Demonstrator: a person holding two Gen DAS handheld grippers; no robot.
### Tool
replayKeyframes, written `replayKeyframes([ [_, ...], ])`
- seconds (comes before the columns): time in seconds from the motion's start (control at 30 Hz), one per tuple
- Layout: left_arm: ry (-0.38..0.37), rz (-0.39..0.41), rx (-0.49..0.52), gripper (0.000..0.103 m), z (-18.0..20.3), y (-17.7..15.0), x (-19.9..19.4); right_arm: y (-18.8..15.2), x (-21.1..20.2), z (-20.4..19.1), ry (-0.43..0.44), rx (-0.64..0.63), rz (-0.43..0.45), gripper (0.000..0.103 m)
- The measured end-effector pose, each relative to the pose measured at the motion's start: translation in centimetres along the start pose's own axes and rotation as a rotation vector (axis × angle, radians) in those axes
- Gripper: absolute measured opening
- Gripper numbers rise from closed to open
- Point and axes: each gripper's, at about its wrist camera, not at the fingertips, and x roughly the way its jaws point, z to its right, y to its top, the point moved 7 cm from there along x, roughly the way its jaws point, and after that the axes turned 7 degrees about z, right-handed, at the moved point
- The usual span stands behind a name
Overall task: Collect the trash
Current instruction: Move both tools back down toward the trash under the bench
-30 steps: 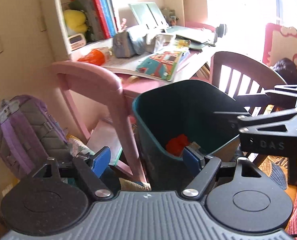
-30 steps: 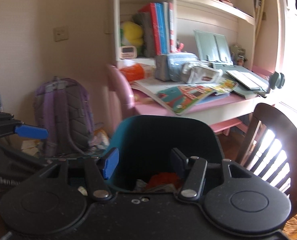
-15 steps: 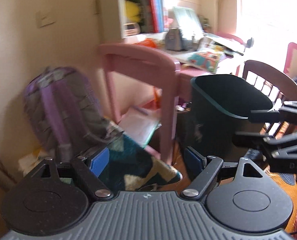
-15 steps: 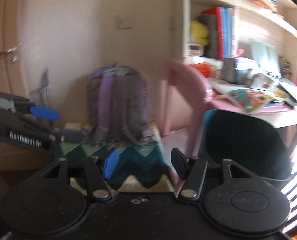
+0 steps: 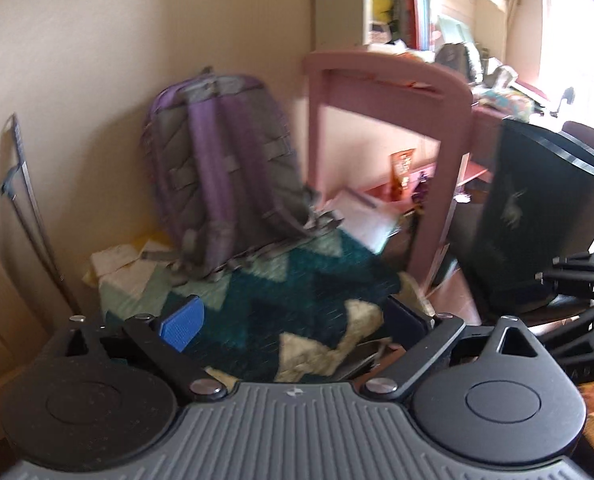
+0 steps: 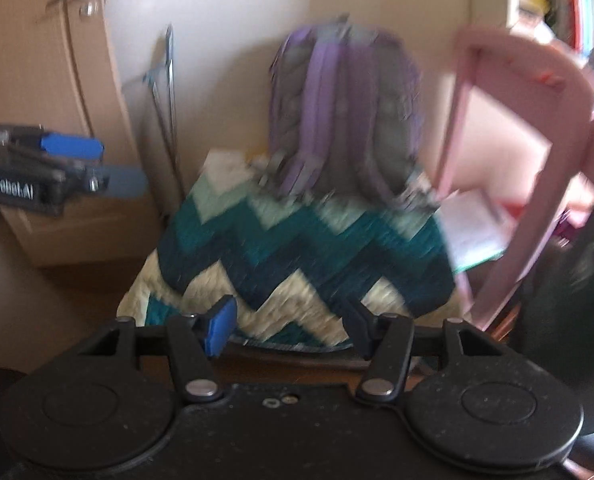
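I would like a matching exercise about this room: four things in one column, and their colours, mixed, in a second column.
Things:
1. backpack
2. trash bin
3. chair frame
4. zigzag blanket

Colours:
a. pink
b. purple and grey
c. teal and cream
d. dark green

Pairs: 1-b, 2-d, 3-a, 4-c

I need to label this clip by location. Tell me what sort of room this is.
Most likely a child's bedroom or study corner. A purple backpack leans against the wall, a pink desk stands beside it with bookshelves above, and a zigzag-patterned rug lies on the floor.
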Motion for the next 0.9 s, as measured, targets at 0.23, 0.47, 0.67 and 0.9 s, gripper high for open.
replayKeyframes([
  [0.23, 0.012, -0.065, -0.050, 0.097, -6.6, -8.9, 5.2, -7.9, 9.2, -3.0, 0.023, -0.004, -0.160, 0.058],
  [0.47, 0.009, -0.220, -0.016, 0.097, -10.3, -19.3, 10.8, -16.7, 17.1, -4.9, 0.015, -0.018, -0.351, 0.058],
  [0.67, -0.014, -0.382, 0.044, 0.097, -11.0, -27.9, 14.8, -24.3, 21.9, -6.9, 0.057, -0.145, -0.498, 0.058],
  [0.9, -0.055, -0.570, 0.059, 0.097, -11.4, -37.6, 19.6, -33.6, 26.4, -8.7, 0.153, -0.270, -0.729, 0.058],
])
